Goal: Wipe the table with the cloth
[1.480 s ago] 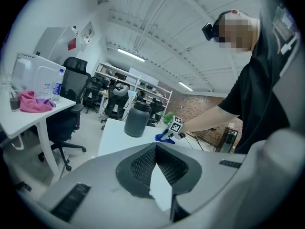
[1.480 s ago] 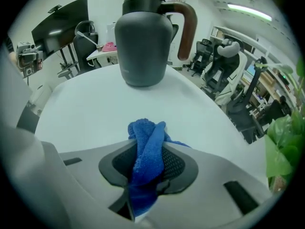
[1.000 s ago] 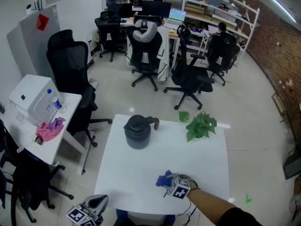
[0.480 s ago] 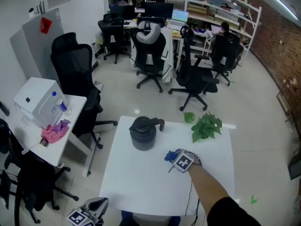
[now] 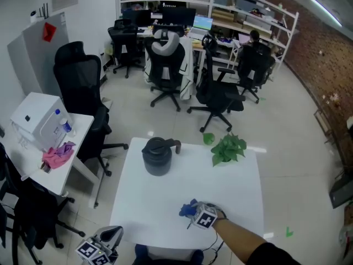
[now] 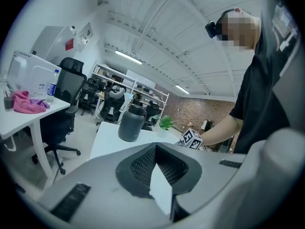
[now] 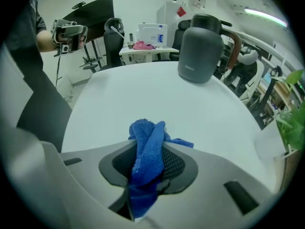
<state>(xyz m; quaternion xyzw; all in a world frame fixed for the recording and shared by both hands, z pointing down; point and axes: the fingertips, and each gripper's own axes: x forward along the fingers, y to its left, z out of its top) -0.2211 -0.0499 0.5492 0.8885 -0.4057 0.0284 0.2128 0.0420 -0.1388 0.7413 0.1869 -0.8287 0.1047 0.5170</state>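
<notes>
A blue cloth lies bunched on the white table near its front edge. My right gripper is shut on the cloth and presses it onto the tabletop. In the right gripper view the cloth is pinched between the dark pads of the right gripper and spills forward over the table. My left gripper hangs off the table's front left corner, below the tabletop. In its own view the left gripper has its pads together with nothing between them.
A dark lidded jug stands at the table's back left and a green leafy plant at the back right. A side desk on the left holds a white box, a bottle and a pink cloth. Black office chairs stand behind.
My right gripper pushed the cloth away towards the jug, then drew it back towards the front edge. The left gripper has stayed low at the front left.
</notes>
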